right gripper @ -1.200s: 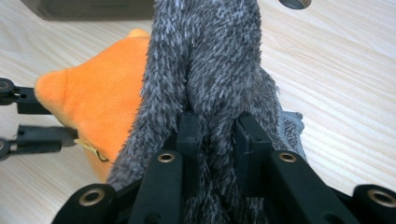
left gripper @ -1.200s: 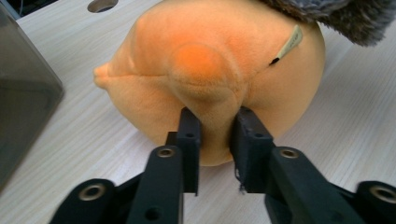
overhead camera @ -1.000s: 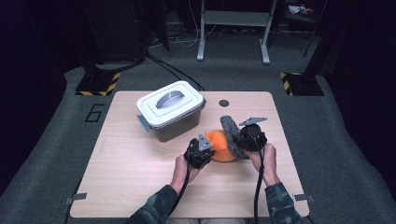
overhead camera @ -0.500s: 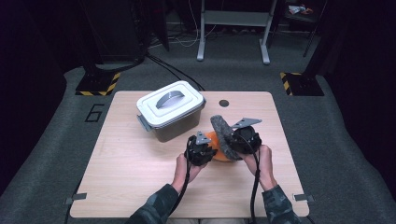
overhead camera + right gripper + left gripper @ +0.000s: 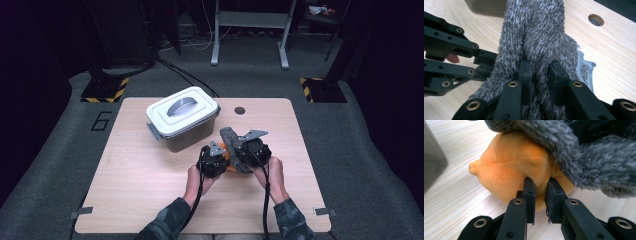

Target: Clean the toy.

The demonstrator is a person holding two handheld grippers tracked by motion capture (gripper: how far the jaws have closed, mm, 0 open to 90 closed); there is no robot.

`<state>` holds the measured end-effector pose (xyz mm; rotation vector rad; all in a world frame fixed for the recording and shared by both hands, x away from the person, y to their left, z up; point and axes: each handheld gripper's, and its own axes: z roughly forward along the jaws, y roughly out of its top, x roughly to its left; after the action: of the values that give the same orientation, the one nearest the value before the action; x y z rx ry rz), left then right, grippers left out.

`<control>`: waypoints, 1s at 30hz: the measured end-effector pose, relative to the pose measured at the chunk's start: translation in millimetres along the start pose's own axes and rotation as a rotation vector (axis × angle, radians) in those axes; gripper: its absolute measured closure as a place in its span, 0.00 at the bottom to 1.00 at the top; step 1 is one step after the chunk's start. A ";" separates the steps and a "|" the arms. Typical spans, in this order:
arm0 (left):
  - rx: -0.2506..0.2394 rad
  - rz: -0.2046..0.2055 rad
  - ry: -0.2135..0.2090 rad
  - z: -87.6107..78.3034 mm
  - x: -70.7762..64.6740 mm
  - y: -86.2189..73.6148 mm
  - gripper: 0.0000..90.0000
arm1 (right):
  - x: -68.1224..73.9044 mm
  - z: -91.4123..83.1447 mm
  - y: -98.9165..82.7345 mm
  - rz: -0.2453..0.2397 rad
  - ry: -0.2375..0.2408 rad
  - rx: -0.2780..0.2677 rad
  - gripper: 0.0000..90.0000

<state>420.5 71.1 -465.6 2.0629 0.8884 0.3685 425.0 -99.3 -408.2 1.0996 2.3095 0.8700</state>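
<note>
Orange plush toy [image 5: 514, 173] sits on my table [image 5: 130, 185] near the lidded box [image 5: 182, 118], pinched by my left gripper [image 5: 541, 187]. My right gripper [image 5: 540, 71] is clamped on the grey furry cloth [image 5: 536, 37] draped over it.

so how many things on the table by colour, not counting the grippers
orange: 1, the soft toy
grey furry: 1, the fuzzy cloth
white-lidded grey: 1, the storage box
total: 3
</note>
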 end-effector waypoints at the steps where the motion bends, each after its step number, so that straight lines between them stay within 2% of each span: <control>1: -0.003 -0.001 0.001 0.1 0.1 -0.4 0.88 | -2.0 -0.7 -0.7 -0.007 0.003 0.003 0.82; 2: -0.001 -0.002 0.001 0.2 0.3 -0.6 0.88 | -4.1 -0.7 -1.4 -0.015 0.000 0.001 0.82; 3: -0.002 -0.004 0.001 0.4 0.5 -0.9 0.88 | -4.3 -0.5 -2.1 0.008 -0.004 -0.001 0.82; 4: -0.004 -0.007 -0.001 0.6 0.7 -1.4 0.88 | -6.7 -1.2 -3.1 -0.001 -0.006 0.003 0.82; 9: 0.002 -0.007 -0.006 0.7 1.7 -3.0 0.88 | -15.4 -1.5 -8.5 0.049 -0.025 0.016 0.82; 10: 0.001 -0.006 -0.007 0.9 2.2 -3.3 0.88 | -18.0 -1.3 -9.6 0.041 -0.025 0.014 0.82; 17: -0.002 -0.007 -0.010 1.1 3.1 -4.4 0.88 | -36.0 0.0 -21.0 0.101 -0.050 0.037 0.82; 24: -0.005 -0.008 -0.013 1.3 3.3 -4.7 0.88 | -53.7 7.2 -34.2 0.160 -0.076 0.067 0.82; 30: -0.006 -0.008 -0.016 1.3 2.9 -4.9 0.87 | -66.8 17.8 -44.5 0.196 -0.071 0.107 0.82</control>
<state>421.0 74.4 -470.4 2.0536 0.8852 0.3491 451.9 -168.1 -444.2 1.3987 2.2396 0.7702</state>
